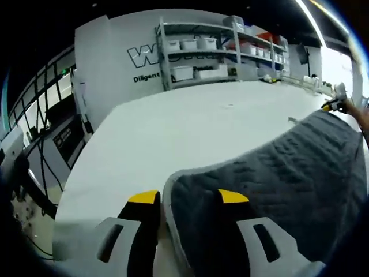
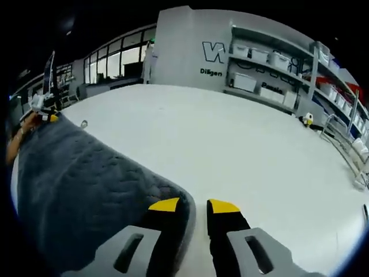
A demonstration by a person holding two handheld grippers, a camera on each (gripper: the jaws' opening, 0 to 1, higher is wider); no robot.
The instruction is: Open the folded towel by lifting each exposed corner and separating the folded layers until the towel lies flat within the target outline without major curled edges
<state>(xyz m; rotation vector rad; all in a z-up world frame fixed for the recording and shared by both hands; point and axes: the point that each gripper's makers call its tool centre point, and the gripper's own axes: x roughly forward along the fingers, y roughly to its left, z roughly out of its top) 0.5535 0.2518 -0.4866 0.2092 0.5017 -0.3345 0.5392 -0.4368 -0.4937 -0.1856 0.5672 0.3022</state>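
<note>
A dark grey quilted towel (image 1: pixel 288 173) hangs stretched between my two grippers above a white table (image 1: pixel 173 127). In the left gripper view my left gripper (image 1: pixel 188 197) is shut on the towel's near corner, whose pale edge runs between the yellow-tipped jaws. At the towel's far end my right gripper (image 1: pixel 337 104) holds the other corner. In the right gripper view the towel (image 2: pixel 86 184) spreads to the left from my right gripper (image 2: pixel 194 205), shut on its near corner. My left gripper (image 2: pixel 45 109) and a hand (image 2: pixel 17 138) are at the far end.
The broad white table (image 2: pixel 259 161) stretches ahead in both views. Metal shelves with white bins (image 1: pixel 202 52) (image 2: pixel 271 63) stand behind it against a lettered wall. A small yellow item (image 2: pixel 308 119) sits at the table's far edge. Windows (image 2: pixel 115 63) line the left.
</note>
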